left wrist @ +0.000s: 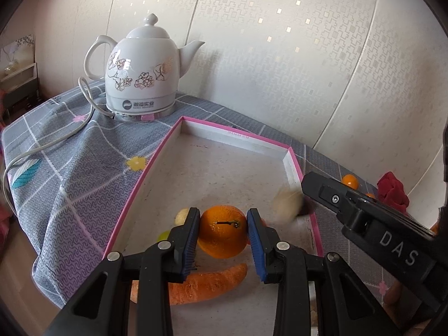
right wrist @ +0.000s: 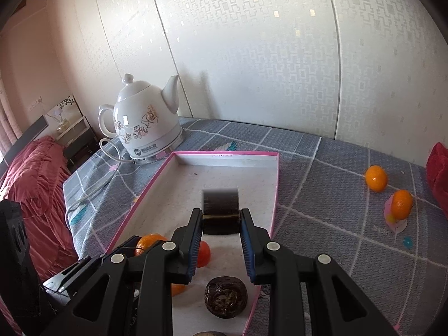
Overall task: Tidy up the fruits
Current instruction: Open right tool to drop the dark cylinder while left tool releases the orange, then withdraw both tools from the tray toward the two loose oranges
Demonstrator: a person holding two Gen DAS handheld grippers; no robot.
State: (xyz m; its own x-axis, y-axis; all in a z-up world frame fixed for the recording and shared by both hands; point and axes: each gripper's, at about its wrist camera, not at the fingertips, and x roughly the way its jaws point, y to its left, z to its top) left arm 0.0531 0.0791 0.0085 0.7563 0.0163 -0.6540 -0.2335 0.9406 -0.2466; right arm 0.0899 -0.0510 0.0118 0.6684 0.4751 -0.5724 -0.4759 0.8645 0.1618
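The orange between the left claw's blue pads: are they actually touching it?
Touching. The left wrist view shows both pads pressed against the orange's sides, no gap.

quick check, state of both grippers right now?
Left gripper: shut on the orange, over the pink-edged box.
Right gripper: shut on a dark cylindrical object, blurred; what it is cannot be told.

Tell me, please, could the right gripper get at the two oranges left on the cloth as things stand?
Probably not yet: the right gripper is shut on a dark piece over the box. The oranges lie in the open on the cloth, unobstructed, so releasing first should free it.
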